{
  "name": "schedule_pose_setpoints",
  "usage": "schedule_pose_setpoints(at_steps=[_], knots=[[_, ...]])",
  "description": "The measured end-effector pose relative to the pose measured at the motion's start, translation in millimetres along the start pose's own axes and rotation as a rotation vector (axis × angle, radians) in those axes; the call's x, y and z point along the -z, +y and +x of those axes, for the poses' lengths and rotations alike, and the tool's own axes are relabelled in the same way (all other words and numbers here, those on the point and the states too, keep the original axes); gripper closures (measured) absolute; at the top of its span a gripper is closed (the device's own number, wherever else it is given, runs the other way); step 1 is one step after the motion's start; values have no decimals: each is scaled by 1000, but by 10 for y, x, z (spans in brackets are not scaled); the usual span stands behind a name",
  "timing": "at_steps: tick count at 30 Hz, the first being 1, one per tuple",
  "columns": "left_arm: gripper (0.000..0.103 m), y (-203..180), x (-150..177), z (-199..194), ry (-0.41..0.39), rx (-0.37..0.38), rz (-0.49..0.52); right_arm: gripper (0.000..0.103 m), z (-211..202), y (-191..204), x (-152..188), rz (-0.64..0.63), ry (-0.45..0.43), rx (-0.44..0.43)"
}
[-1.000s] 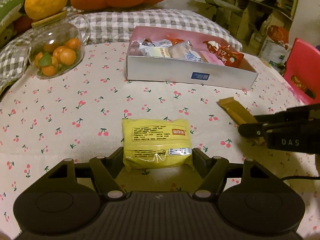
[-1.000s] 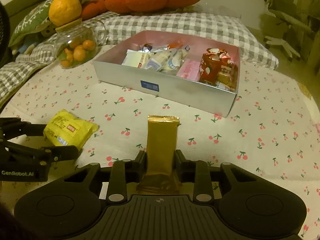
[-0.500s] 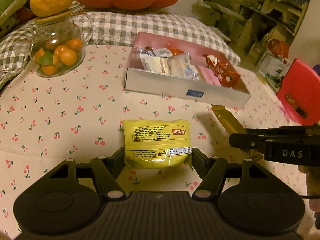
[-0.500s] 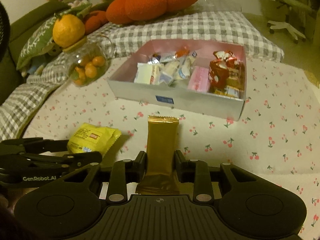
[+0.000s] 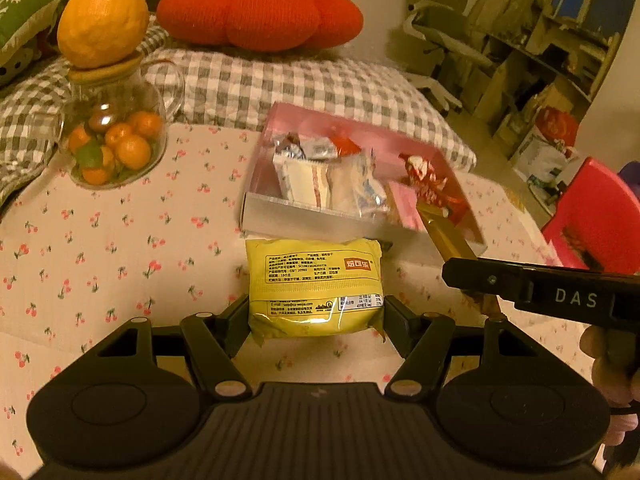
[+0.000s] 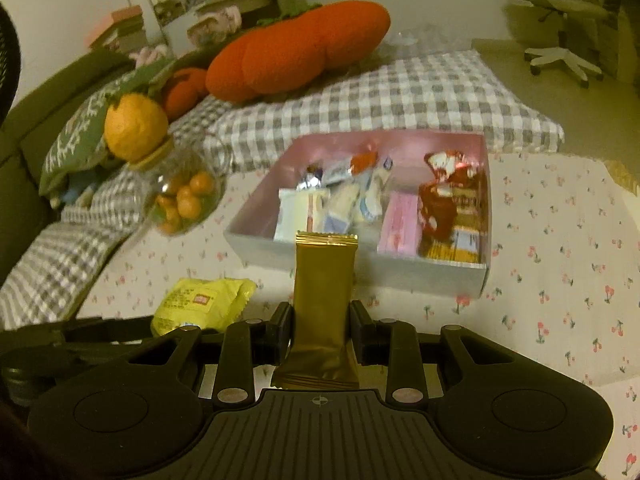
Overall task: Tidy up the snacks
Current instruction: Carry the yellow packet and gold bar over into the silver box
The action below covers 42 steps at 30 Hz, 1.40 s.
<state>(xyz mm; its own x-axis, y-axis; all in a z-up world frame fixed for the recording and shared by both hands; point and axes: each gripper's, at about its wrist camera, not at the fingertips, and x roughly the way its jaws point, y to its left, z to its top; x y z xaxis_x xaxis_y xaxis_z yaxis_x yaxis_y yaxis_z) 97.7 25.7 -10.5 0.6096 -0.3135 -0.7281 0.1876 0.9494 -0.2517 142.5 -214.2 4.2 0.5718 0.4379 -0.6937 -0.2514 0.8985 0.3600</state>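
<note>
My left gripper [image 5: 316,316] is shut on a yellow snack packet [image 5: 314,284] and holds it above the cloth, just in front of the snack box [image 5: 280,216]. My right gripper [image 6: 321,330] is shut on a gold snack bar [image 6: 322,300], held upright in front of the same box [image 6: 360,266]. The box is silver outside and pink inside and holds several wrapped snacks. The right gripper and gold bar [image 5: 448,236] show at the right of the left wrist view. The yellow packet [image 6: 200,304] shows at the lower left of the right wrist view.
A glass jar of small oranges [image 5: 114,140] with a large citrus on its lid stands at the far left of the cherry-print tablecloth [image 5: 120,248]. An orange pumpkin cushion [image 5: 260,12] lies on a checked pad behind. A red chair [image 5: 596,220] stands at the right.
Both grippers have risen off the cloth and moved toward the box, each still holding its snack. The box looks closer and is seen more from above.
</note>
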Motion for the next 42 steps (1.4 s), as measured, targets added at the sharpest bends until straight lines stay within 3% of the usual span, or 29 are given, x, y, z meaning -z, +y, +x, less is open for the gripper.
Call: schedule_pose_setpoints(at_steps=[15, 23, 42], knots=[[37, -106, -312, 202, -89, 0, -12, 73, 105, -402, -351, 205, -105, -3], [37, -125, -432, 415, -150, -40, -5, 73, 303, -569, -445, 293, -136, -30], [37, -151, -519, 879, -134, -91, 97, 73, 686, -589, -405, 259, -107, 39]])
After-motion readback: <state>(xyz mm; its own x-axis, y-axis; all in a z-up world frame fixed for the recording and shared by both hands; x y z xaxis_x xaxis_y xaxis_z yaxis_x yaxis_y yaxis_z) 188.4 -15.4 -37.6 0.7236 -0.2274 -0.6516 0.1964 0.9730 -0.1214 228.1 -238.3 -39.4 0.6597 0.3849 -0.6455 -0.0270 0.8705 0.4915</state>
